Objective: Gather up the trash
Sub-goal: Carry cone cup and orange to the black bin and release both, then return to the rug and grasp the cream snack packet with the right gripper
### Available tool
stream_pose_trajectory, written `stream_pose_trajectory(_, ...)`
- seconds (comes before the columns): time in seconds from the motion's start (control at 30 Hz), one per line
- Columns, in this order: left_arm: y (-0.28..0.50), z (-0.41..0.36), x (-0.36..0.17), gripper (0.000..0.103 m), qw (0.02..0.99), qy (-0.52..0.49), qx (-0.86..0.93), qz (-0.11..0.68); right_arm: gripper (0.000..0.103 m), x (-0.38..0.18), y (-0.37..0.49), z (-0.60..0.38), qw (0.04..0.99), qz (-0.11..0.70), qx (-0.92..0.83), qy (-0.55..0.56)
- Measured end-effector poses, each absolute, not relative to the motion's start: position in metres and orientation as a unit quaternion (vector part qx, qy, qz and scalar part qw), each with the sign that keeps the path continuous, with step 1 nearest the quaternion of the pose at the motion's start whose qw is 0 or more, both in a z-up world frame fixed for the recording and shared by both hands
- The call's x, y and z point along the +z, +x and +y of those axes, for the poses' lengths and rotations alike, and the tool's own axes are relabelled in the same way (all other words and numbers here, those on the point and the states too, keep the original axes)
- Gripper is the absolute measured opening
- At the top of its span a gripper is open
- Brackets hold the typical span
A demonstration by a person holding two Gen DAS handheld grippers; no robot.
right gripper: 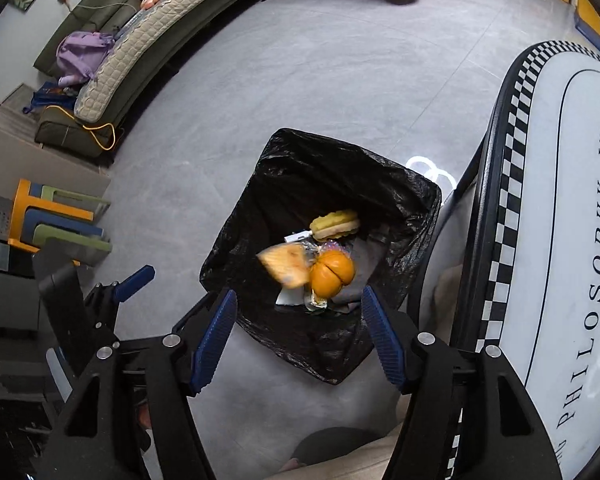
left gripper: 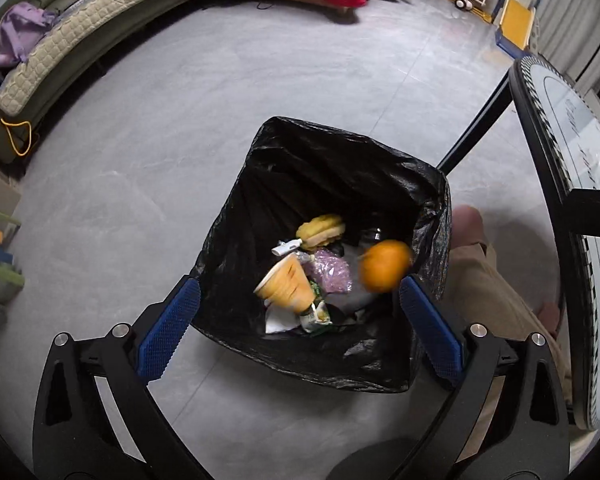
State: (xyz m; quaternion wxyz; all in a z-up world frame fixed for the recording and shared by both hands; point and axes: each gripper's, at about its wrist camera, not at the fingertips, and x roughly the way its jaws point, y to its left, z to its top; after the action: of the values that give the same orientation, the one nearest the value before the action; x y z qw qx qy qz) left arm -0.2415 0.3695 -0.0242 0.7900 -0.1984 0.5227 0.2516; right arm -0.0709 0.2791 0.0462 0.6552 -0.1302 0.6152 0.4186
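Note:
A bin lined with a black bag (left gripper: 300,152) (right gripper: 300,168) stands on the grey floor. Inside lie a yellow sandwich-like toy (left gripper: 320,230) (right gripper: 336,222), an orange paper cup (left gripper: 286,284) (right gripper: 286,266), a purple wrapper (left gripper: 332,272) and white paper. An orange fruit (left gripper: 384,265) (right gripper: 332,272) appears blurred inside the bin. My left gripper (left gripper: 296,304) is open and empty above the bin's near rim. My right gripper (right gripper: 296,312) is open and empty above the bin too. The left gripper's blue finger (right gripper: 134,278) shows at left in the right wrist view.
A white table with a checkered rim (left gripper: 572,184) (right gripper: 548,208) stands right of the bin, its black leg (left gripper: 476,120) beside the bag. A quilted sofa (left gripper: 80,40) (right gripper: 148,36) runs along the far left. Stacked coloured stools (right gripper: 60,220) stand left. The person's knee (left gripper: 468,228) is near the bin.

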Motion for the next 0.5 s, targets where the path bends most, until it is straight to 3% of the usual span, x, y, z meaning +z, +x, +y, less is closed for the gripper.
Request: stream_pose_trajectory(0.5, -0.214, 0.331, 0.003, 0.097, 0.812, -0.159, 0.218, 0.518, 0.066, 0.069, -0.069, 0.243, 0.667, 0.596, 0.433, -0.115)
